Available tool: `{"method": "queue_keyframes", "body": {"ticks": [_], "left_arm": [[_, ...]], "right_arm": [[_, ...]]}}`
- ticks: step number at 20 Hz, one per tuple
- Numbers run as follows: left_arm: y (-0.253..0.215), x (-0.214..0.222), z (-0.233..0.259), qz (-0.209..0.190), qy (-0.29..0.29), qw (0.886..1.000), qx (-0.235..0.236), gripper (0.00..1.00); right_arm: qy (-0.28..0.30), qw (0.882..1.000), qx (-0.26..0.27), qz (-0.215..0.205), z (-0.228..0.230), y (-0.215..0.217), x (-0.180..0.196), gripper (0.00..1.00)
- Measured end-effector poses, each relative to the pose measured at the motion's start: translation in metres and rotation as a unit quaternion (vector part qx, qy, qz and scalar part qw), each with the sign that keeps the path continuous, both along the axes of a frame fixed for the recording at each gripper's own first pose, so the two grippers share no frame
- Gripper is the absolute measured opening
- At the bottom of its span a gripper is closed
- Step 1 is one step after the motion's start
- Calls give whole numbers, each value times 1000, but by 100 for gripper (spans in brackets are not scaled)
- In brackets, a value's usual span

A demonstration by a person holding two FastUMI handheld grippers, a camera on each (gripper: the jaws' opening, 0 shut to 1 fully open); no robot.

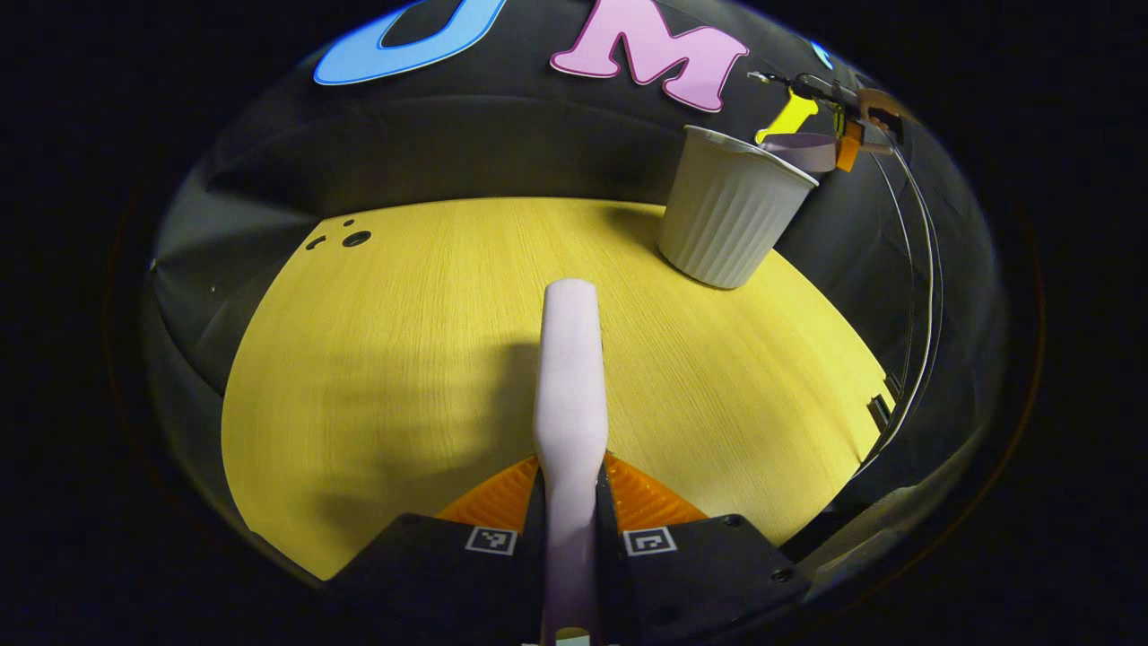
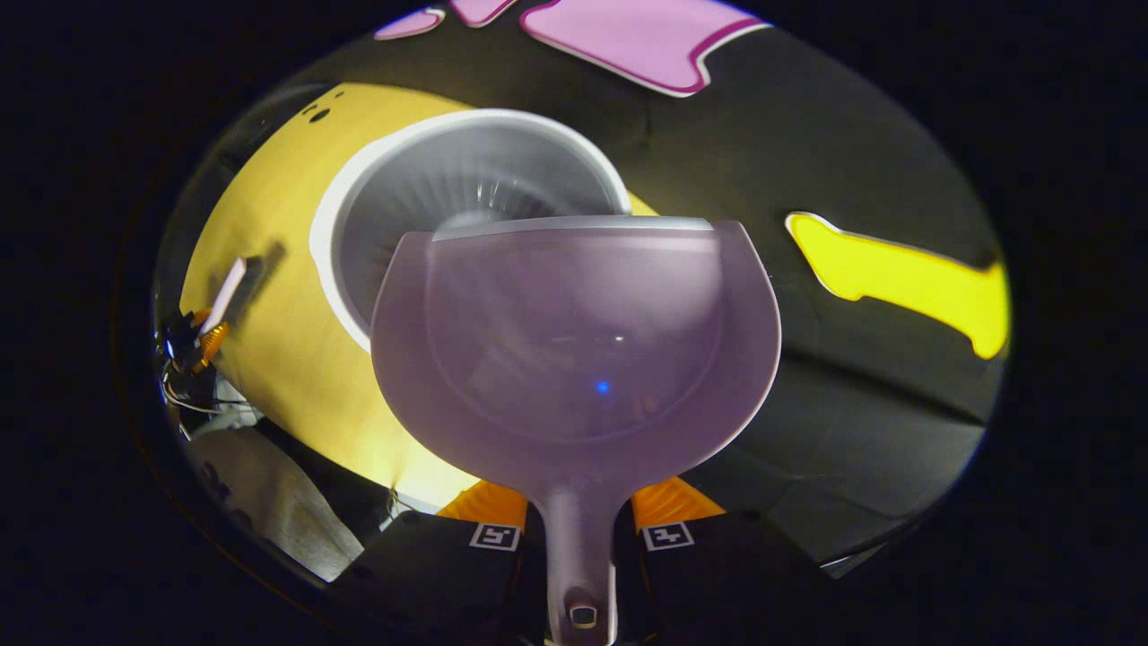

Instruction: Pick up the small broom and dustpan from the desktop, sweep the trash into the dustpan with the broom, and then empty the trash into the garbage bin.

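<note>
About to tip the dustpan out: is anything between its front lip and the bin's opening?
Nothing visible. The dustpan, clamped by its handle in the right gripper, hangs with its front lip over the open rim of the garbage bin, with no lid or object between.

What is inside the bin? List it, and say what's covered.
The bin shows bare ribbed walls and no trash in the part in sight. The dustpan, held over its near rim by the right gripper, covers the rest.

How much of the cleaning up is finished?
Nearly all. The desktop looks swept, with no trash visible. The left gripper is shut on the broom. The right gripper is shut on the dustpan, whose front edge is over the garbage bin. The pan looks empty, so little seems left.
</note>
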State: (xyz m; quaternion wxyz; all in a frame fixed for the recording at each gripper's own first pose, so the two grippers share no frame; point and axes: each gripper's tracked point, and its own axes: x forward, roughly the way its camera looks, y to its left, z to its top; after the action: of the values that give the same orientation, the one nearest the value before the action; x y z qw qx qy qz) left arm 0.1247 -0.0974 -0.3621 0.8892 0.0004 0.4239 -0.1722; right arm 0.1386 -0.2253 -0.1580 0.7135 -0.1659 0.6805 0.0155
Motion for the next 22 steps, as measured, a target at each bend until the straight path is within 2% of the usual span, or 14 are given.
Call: {"method": "queue_keyframes", "body": {"ticks": [6,11,12,18,20,22], "left_arm": [[-2,7,4,0,-4,1000,9,32],[-6,12,4,-8,-7,1000,19,28],[-7,14,4,-8,-7,1000,22,32],[-6,17,3,-6,-7,1000,28,28],[-3,17,0,-3,-4,1000,31,32],[-3,18,-3,1,1,999,32,25]], "right_arm": [[-118,992,52,-9,35,11,-41,34],[-152,984,92,4,39,56,-94,34],[-155,983,99,6,35,67,-104,34],[-149,974,168,0,-21,163,-163,34],[-141,973,183,-8,-50,188,-174,34],[-121,974,190,-15,-83,209,-185,35]]}}
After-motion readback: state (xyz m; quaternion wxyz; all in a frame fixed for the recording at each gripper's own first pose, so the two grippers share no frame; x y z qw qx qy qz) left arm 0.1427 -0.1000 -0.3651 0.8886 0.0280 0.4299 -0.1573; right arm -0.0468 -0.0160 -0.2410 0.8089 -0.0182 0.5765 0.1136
